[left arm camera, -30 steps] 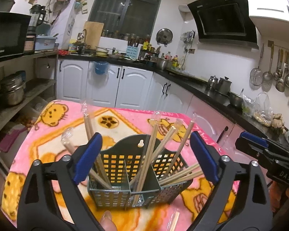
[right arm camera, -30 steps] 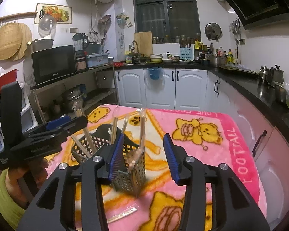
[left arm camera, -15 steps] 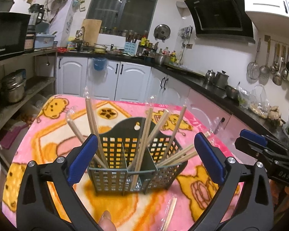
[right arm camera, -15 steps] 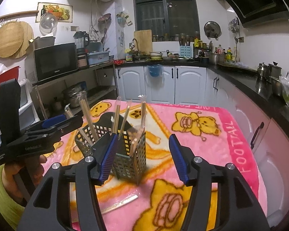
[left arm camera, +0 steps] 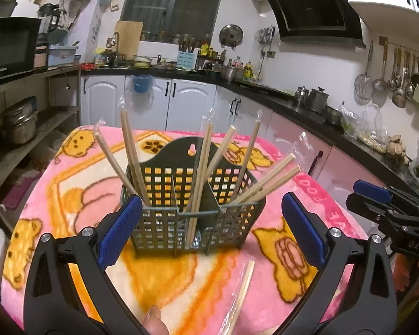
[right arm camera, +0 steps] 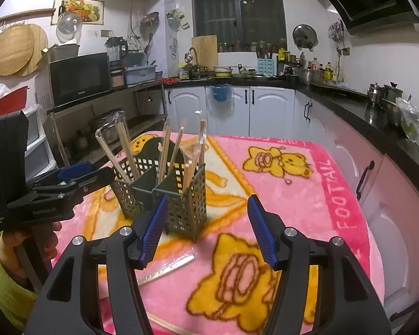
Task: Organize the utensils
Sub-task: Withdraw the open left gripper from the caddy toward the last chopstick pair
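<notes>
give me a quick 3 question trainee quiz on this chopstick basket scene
1. True or false: the basket has three compartments.
2. Where is the loose wrapped pair of chopsticks? A in the basket, B on the blanket, C in a gripper.
3. Is anything between the fingers of the left gripper or right gripper?

Key: 1 true. 2 B. 3 No, both hold nothing; the right's jaws are opening.

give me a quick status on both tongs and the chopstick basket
Left tongs wide open, empty. Right tongs opening, empty. Grey perforated metal basket upright, holding wooden chopsticks. One wrapped pair loose on pink blanket.
</notes>
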`<state>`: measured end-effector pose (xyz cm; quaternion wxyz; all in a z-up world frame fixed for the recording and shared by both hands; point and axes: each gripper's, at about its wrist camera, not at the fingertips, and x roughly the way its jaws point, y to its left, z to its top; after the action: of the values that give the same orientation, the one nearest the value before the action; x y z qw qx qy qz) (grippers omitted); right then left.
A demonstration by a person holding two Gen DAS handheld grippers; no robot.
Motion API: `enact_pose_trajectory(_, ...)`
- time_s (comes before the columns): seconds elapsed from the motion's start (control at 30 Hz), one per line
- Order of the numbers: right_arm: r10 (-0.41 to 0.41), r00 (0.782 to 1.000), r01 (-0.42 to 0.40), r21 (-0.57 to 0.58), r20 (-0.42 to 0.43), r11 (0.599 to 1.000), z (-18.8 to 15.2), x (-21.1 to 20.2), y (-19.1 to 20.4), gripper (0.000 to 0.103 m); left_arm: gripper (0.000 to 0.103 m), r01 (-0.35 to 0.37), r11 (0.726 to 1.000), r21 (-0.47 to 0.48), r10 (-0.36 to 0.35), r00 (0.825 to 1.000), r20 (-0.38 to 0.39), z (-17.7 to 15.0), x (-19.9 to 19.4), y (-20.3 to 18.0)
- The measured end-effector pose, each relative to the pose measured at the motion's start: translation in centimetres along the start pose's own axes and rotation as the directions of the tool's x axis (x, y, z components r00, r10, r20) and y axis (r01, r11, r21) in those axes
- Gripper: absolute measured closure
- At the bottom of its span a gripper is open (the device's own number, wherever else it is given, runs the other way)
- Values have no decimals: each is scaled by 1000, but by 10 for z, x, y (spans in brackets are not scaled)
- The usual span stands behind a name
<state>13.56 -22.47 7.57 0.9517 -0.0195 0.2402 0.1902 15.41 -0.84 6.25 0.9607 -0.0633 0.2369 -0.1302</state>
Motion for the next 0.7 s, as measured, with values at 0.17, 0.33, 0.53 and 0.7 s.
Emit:
enact_pose_trajectory(0.17,-9,1000,9,14,-7,1000,-8,-5,-3,46,11,2,1000,0,-2,1000,-16,-8,-1,-3)
enact_pose_trajectory(0.33,-20,1000,20,25,-21,999,-18,-9,-7,45,11,9,1000,14,-8,999,-34,-16,0,-9)
enact_pose_trajectory(0.53,-38,997,40,30,-63,999,-36,-7,-13,44,11,22,999,27,-21,998,-65,-27,7,-17)
enact_pose_trajectory(0.7,-50,994,55,56,-95,997,-50,-4,-22,44,11,33,998,46,-28,995,-101,-39,16,-27)
